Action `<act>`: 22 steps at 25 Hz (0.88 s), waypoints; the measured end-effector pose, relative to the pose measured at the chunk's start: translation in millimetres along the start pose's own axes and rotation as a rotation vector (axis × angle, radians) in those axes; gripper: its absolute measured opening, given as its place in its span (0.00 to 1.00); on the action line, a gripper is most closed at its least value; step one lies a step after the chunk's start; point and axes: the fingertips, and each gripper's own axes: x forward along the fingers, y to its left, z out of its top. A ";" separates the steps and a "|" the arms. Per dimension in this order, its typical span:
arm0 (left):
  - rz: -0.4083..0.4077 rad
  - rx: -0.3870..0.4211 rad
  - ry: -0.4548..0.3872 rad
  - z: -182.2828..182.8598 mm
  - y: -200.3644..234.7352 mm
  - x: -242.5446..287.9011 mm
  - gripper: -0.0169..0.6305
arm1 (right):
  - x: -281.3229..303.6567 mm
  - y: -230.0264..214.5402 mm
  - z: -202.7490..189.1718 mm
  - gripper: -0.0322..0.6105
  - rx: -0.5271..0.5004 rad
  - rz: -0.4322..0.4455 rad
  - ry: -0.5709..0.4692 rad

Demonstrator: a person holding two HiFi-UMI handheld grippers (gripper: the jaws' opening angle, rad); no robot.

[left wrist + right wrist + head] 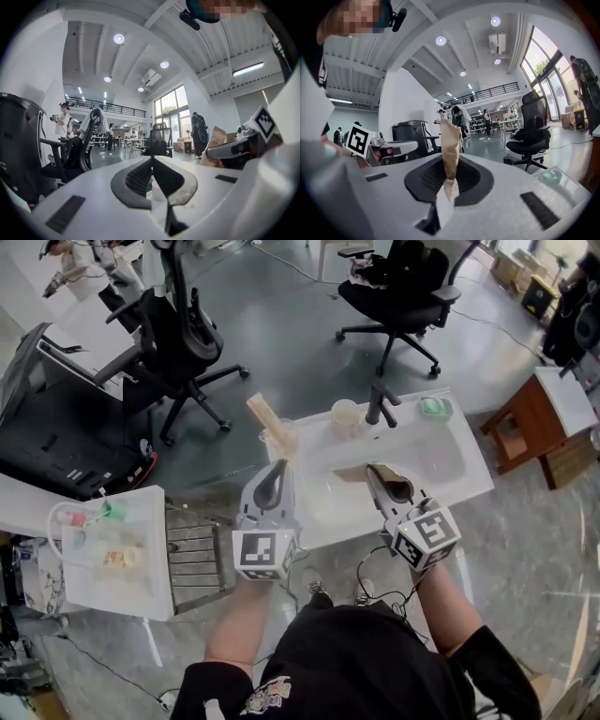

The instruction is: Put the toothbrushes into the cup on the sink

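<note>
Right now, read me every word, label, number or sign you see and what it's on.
No readable words or numbers.
Left gripper, its cube: square marker pattern, no letters.
Right gripper, its cube: same kind of pattern.
Brown paper packet between the right jaws: nothing legible.
Shirt print: too small to read.

Lighting is bright and even. Sources: round ceiling lamps (119,38) above the left gripper (151,158) and tall windows (174,112) ahead of it, to its right. The floor (281,324) beyond both grippers shows soft glare and faint shadows. Both gripper views bend strongly at the edges, with dark corners. The right gripper (449,163) body blurs near the lens; the packet (451,140) in its jaws is sharp.
</note>
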 end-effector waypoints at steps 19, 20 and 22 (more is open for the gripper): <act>0.020 -0.037 0.026 4.3 -74.9 -50.1 0.05 | -46.6 2.1 9.6 0.10 -0.025 0.065 -0.035; 0.023 -0.037 0.025 4.1 -75.8 -50.3 0.05 | -47.5 1.2 9.4 0.10 -0.026 0.067 -0.035; 0.027 -0.039 0.024 4.0 -77.7 -50.8 0.05 | -49.0 0.0 8.7 0.10 -0.026 0.069 -0.034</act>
